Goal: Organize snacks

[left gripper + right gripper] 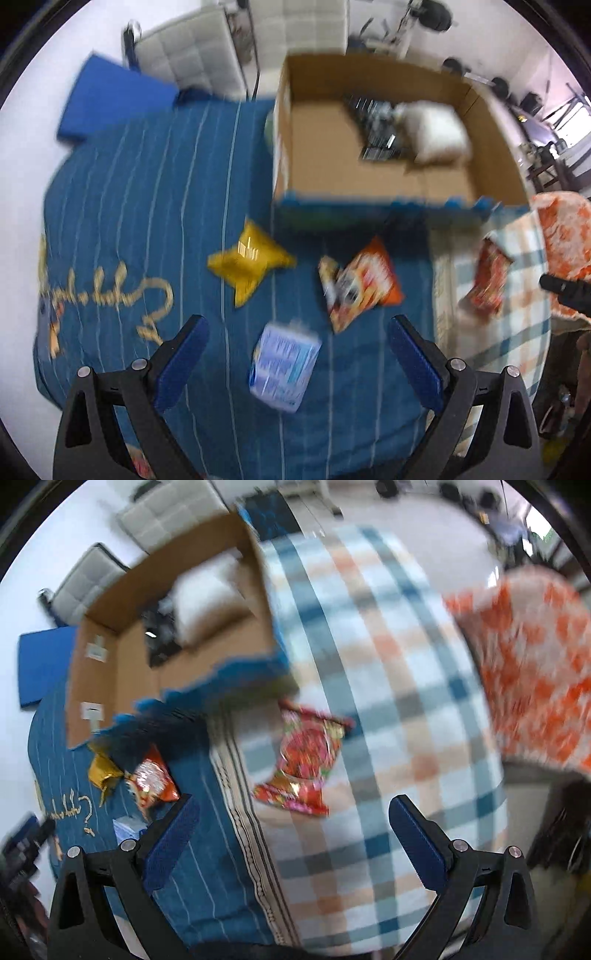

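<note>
Both views are blurred by motion. My left gripper (pixel 297 326) is open above a blue and white snack packet (pixel 283 369) lying on the blue striped blanket (pixel 147 206). Beyond it lie a yellow bag (pixel 248 263) and an orange chip bag (pixel 360 284). A red packet (pixel 487 277) rests on the plaid blanket (pixel 517 332). My right gripper (pixel 295 808) is open over the plaid blanket (pixel 388 701), just short of the red packet (pixel 304 760). The cardboard box (pixel 388 177) holds a white bag (pixel 432 131) and a dark packet (pixel 373 129).
An orange patterned pillow (pixel 535 664) lies right of the plaid blanket. White chairs (pixel 192 59) and a blue mat (pixel 110 96) stand on the floor beyond the bed. The other gripper's tip (pixel 565 288) shows at the right edge.
</note>
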